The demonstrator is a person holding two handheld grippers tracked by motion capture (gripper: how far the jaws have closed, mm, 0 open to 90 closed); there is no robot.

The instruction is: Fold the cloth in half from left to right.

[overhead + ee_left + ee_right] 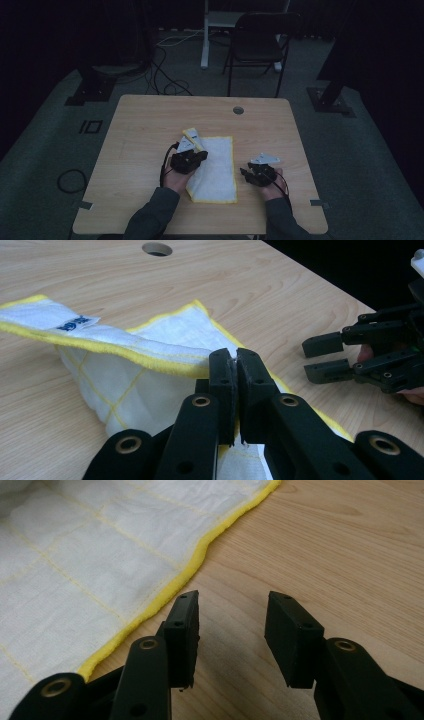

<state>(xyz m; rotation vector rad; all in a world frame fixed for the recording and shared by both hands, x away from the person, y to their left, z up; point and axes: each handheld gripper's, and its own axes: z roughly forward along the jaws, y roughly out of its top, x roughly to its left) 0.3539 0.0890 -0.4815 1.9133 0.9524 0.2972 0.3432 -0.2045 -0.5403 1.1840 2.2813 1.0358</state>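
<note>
A white cloth with a yellow hem (216, 167) lies on the wooden table (145, 130), its left part lifted and folded over. My left gripper (196, 156) is shut on the cloth's yellow edge (170, 367), which drapes away from the black jaws, and a blue label (77, 323) shows on the lifted strip. My right gripper (245, 174) rests to the right of the cloth, open with nothing between its fingers. In the right gripper view, the gripper (232, 625) stands just off the cloth's hem (165, 592) over bare wood. The left gripper view shows my right gripper (324, 360) at the right.
A round cable hole (238, 110) sits near the table's far edge. Beyond the table stand a black folding chair (260, 42) and a white stand (206, 35), with cables on the floor (165, 75). Black frame feet stand at the left (92, 87) and right (330, 97).
</note>
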